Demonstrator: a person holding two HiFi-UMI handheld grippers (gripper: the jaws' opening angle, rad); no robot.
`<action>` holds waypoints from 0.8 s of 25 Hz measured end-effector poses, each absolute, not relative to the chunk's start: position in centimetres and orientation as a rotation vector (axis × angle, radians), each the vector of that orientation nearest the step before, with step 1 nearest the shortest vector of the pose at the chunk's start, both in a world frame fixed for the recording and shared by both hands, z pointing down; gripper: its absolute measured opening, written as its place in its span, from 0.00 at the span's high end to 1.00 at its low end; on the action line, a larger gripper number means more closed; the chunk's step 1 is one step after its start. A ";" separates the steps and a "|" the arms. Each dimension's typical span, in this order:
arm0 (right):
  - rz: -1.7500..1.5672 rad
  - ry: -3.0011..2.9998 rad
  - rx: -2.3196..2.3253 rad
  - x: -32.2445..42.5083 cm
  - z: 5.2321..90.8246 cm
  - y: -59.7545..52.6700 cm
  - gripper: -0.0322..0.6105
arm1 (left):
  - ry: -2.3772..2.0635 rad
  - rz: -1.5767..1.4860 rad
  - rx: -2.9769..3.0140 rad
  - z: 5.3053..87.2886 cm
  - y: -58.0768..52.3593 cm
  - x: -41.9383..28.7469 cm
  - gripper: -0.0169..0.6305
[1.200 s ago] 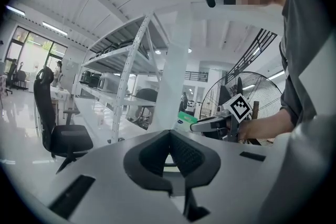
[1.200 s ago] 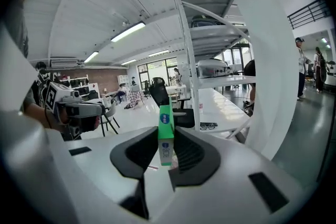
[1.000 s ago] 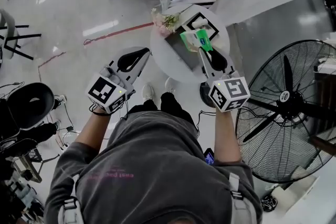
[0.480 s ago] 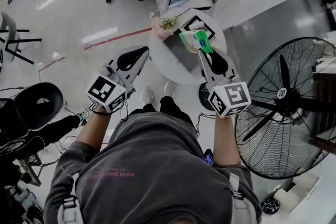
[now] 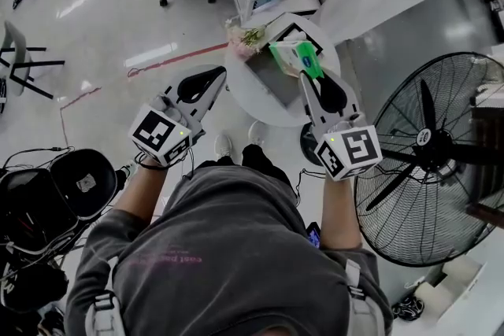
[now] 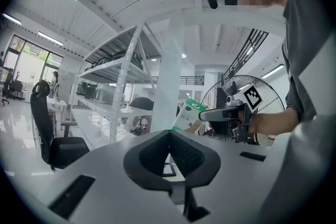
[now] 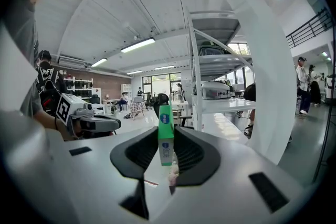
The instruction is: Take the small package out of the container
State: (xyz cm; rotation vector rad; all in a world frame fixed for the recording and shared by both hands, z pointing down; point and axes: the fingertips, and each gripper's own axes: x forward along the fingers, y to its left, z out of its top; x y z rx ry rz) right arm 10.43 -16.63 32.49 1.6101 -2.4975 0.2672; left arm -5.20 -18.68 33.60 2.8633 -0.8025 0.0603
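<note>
Left tongs: pressed together at the tips with nothing between them, held near the left rim of the tabletop.
Right tongs: pinching the small package – the two pads press its flat sides, and it stands upright between them.
Small package: green on top and white below with blue print, thin and seen edge-on in the right gripper view. The left gripper view shows it at the end of the right tongs, raised with open room behind it.
Container: a shallow grey box lying on the round white tabletop, its open side up. In the head view the package overlaps the box's right edge rather than lying inside it.
Tabletop extras: a square black-and-white marker card at the far side and a small bunch of flowers at the far left rim – both apart from the tongs.
Surroundings: a large floor fan stands to the person's right, beside the tabletop.
</note>
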 end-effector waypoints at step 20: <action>0.257 -2.507 1.577 11.2 33.0 -14.7 0.80 | -0.808 0.060 2.882 32.7 -16.5 -3.4 0.95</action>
